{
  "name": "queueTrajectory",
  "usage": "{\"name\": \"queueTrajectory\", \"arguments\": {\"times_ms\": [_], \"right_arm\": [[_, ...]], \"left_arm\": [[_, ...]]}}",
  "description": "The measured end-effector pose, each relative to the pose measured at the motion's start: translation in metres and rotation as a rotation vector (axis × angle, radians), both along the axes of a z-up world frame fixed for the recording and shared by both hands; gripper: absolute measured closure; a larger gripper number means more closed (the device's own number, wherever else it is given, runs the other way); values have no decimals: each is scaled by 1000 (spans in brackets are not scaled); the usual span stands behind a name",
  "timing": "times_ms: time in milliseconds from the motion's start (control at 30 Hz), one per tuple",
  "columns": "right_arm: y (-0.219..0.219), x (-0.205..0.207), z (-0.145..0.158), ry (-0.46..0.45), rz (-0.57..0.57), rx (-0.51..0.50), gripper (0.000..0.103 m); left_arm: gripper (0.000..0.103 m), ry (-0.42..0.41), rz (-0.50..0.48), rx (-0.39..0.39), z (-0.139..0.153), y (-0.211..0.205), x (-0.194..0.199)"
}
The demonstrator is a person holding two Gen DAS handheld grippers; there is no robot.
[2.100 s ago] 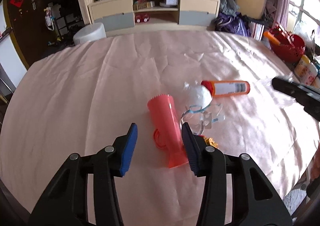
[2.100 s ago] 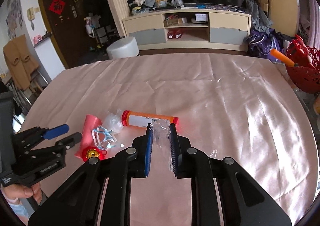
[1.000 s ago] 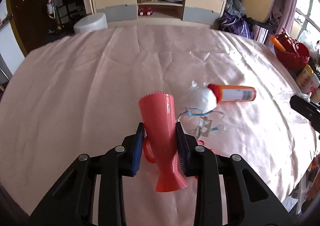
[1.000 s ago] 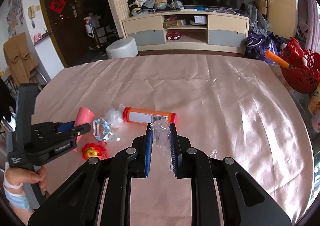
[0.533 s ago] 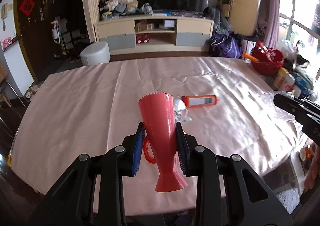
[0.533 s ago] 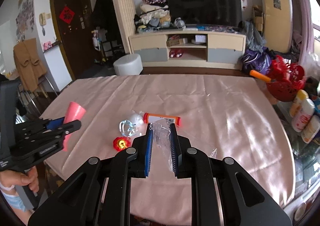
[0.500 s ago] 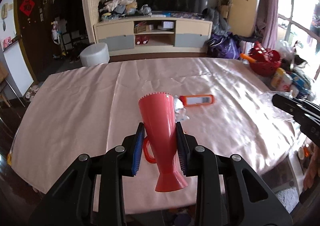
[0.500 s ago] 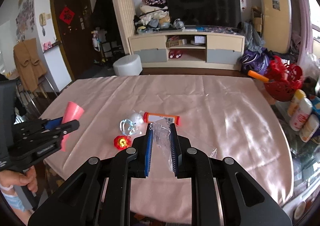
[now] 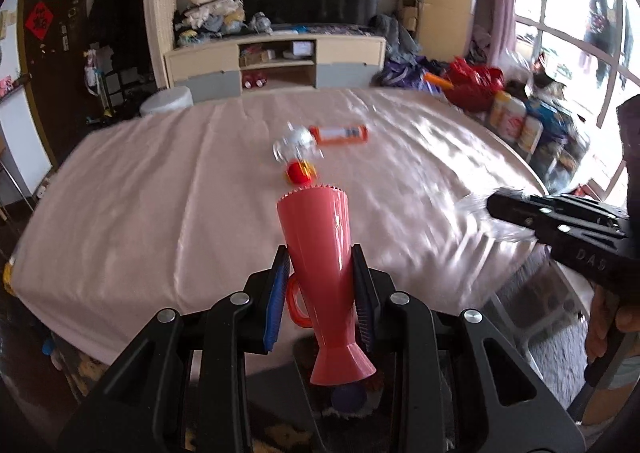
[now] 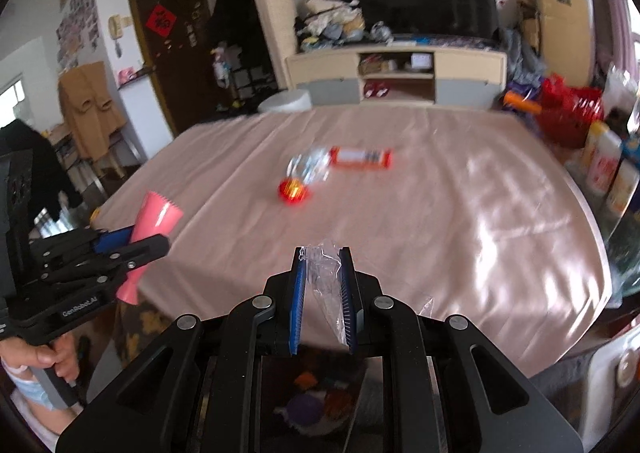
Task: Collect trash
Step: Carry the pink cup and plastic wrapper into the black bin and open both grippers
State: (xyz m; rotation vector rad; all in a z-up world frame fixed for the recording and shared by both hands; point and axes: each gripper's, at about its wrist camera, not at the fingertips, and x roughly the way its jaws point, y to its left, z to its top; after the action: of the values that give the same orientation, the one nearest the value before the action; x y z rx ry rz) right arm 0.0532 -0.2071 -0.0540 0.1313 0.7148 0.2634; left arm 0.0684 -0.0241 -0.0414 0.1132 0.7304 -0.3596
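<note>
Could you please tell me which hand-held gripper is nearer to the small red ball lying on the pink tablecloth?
Left, though only slightly. The left hand-held gripper, clamping a pink cup, is pulled back almost straight behind the red ball. The right hand-held gripper, pinching clear plastic wrap, sits back and off to the ball's right.

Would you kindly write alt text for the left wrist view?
The left gripper clamps a tall coral-pink plastic cup above the near edge of a table draped in pink satin cloth. An orange tube, crumpled clear wrapper and red ball remain there.
</note>
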Motion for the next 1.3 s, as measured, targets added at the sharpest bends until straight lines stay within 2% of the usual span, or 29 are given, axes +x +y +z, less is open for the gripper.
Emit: {"name": "queueTrajectory", "arguments": {"times_ms": [267,367,600,800,1033,1100,1133,1233,1300], "right_arm": [[18,-19,-68,119,17,65,85],[23,-19,-93,171,16,75,85],[35,-19,-131,253,28,86,85],[39,-14,-159,323,30,91,83],[42,-7,-166,355,25,102,83],[42,-5,-167,361,16,98,82],[42,-3,-168,367,8,92,80],[40,0,-170,375,-1,99,52],[39,0,-170,375,-4,105,50]], "left_arm": [[74,126,0,-29,-70,4,-18],[74,197,3,-52,-99,5,-19],[74,340,4,-87,-160,4,-22],[74,387,-15,-67,-189,0,-25],[74,415,-11,-44,-201,-4,-16],[71,423,-6,-43,-202,-3,-14],[69,425,-4,-46,-203,-2,-13],[62,422,6,-47,-202,1,-12],[59,415,14,-42,-200,3,-12]]}}
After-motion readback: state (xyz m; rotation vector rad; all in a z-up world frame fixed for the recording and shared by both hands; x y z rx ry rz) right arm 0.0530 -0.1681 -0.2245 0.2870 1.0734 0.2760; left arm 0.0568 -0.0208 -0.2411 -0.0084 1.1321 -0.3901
